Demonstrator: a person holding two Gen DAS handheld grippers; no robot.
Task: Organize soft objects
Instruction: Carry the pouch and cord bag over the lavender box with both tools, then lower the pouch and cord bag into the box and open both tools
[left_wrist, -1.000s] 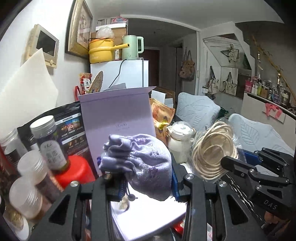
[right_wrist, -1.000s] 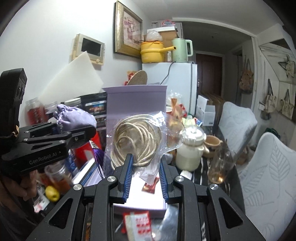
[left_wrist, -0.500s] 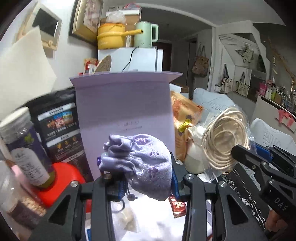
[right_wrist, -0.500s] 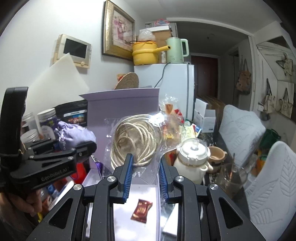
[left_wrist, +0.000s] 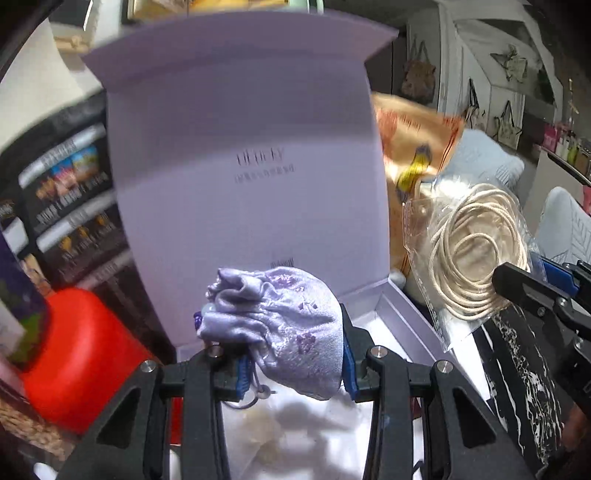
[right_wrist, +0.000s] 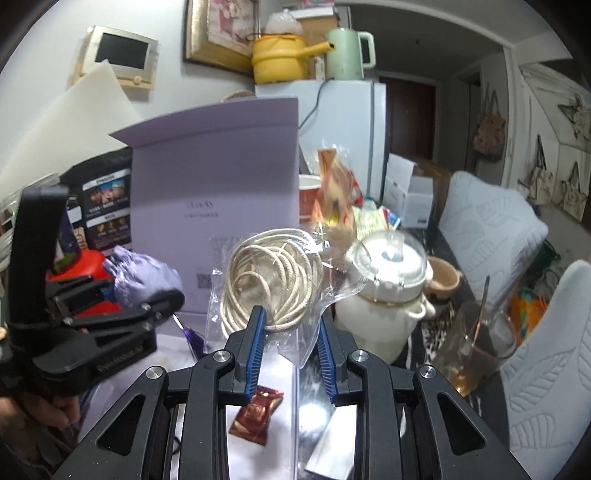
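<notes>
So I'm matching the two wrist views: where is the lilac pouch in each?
Left wrist: the pouch is low centre, clamped in the left hand-held gripper.
Right wrist: the pouch is at mid-left, in that gripper.
Shared landmark: the upright lilac box lid behind it.

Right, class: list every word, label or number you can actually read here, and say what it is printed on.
"GenRobot.AI": only partly legible, on the side of the left gripper.
Lilac box lid: two printed lines and a code, too blurred to read.
Black snack bag: labels too small to read.
Nothing else legible.
</notes>
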